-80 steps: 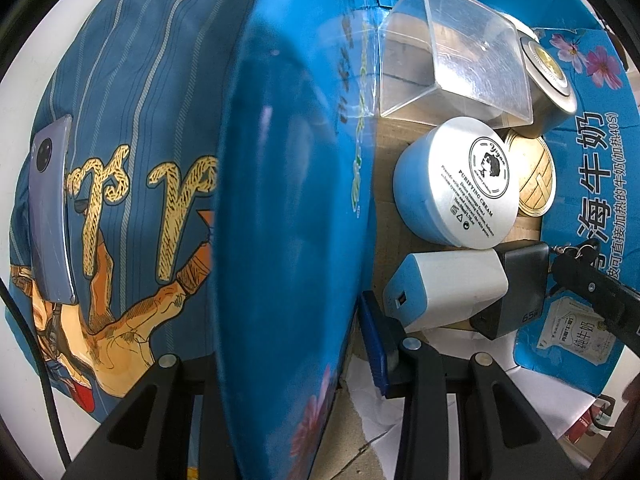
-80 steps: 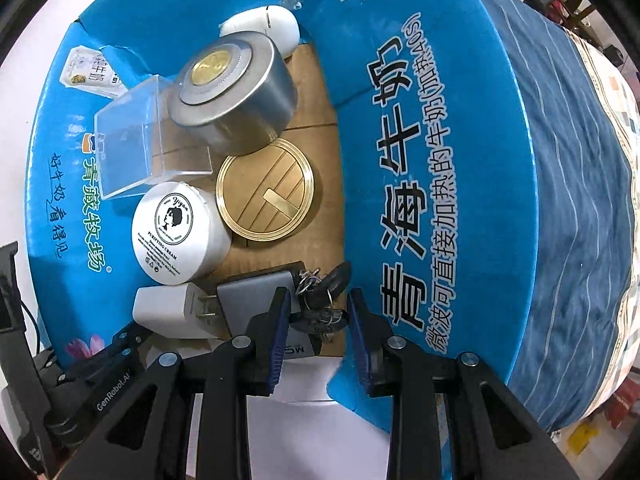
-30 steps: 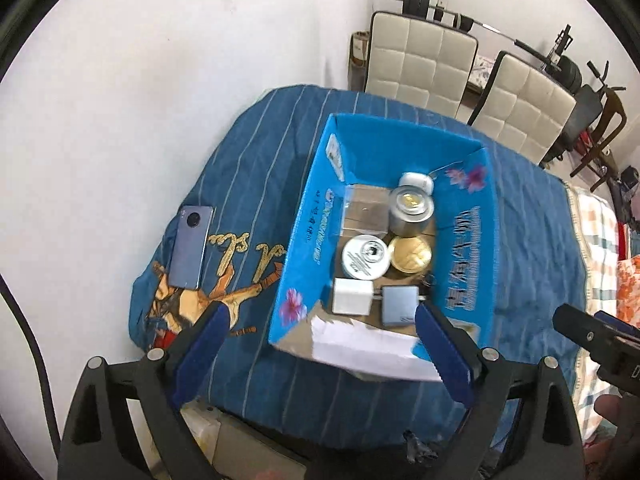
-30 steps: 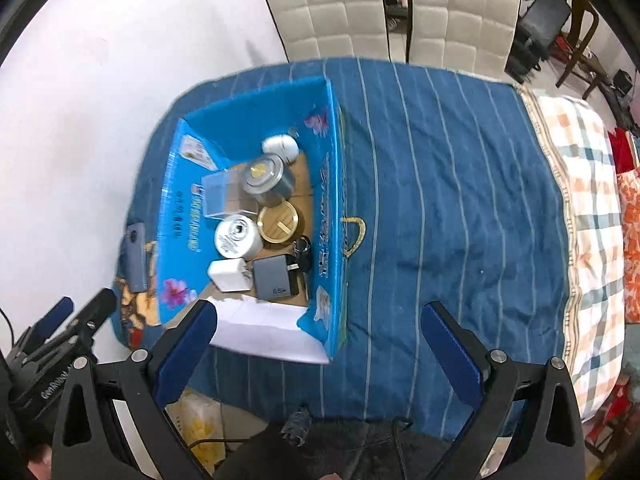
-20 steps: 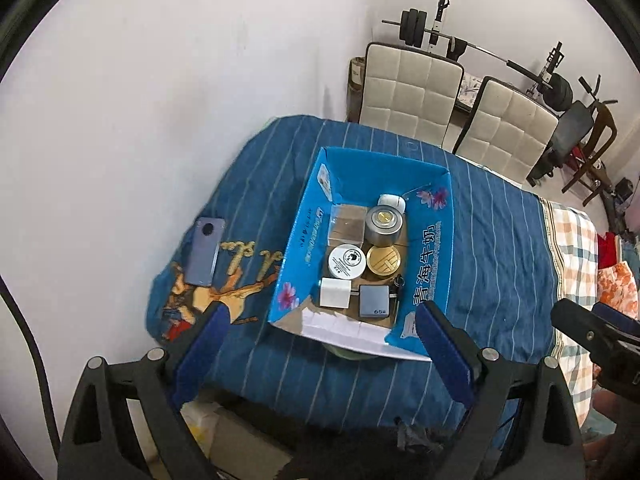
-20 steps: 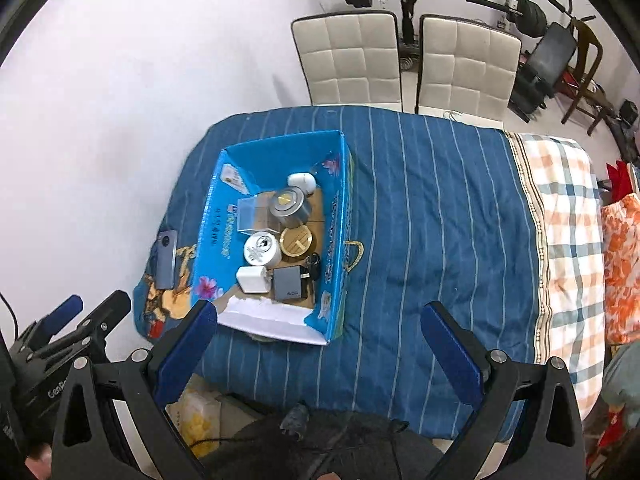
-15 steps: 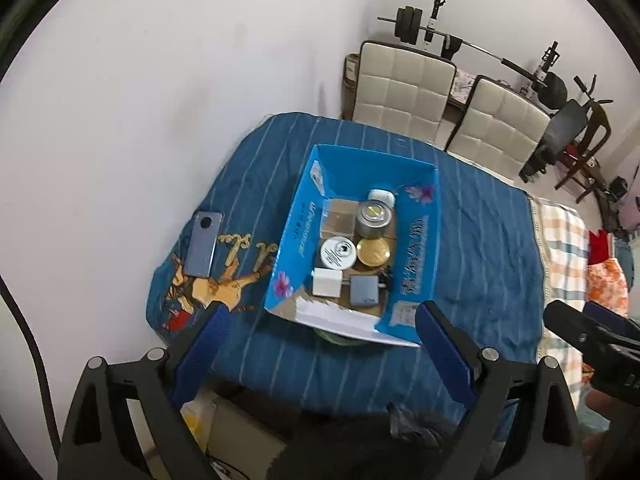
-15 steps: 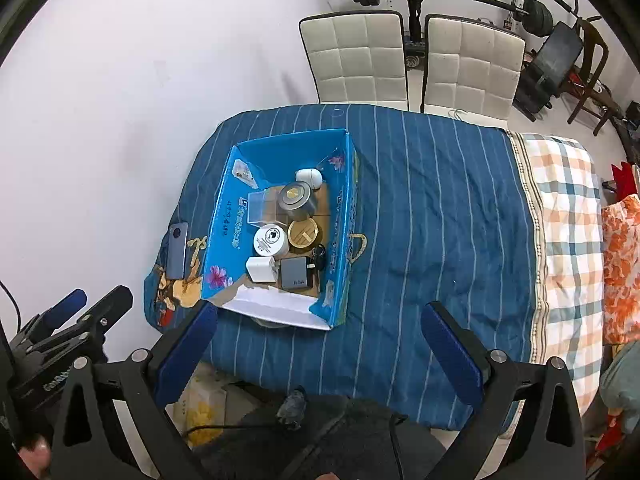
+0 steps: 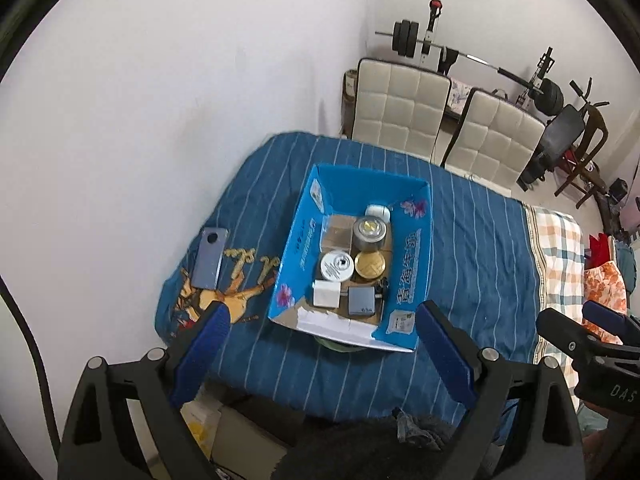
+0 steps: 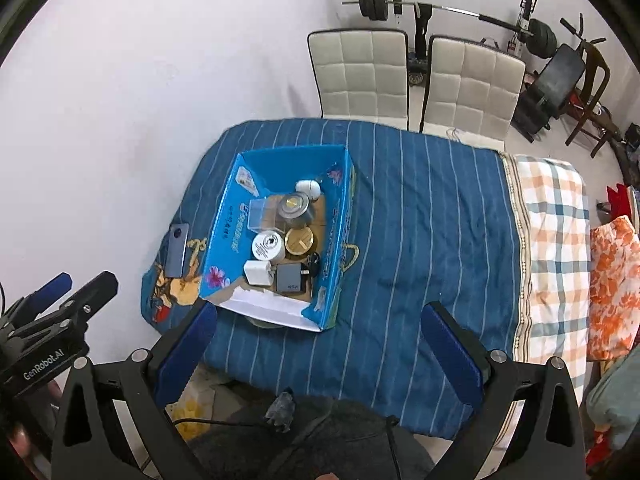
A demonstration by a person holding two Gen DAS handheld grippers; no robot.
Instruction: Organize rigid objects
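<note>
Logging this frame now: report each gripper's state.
Left gripper: open, holding nothing.
Right gripper: open, holding nothing.

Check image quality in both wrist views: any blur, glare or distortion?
Left wrist view: strong fisheye bending with black corners, blue box sharp, even daylight. Right wrist view: same curved wall and dark rim, phone small but sharp; no glare or motion blur in either.
</note>
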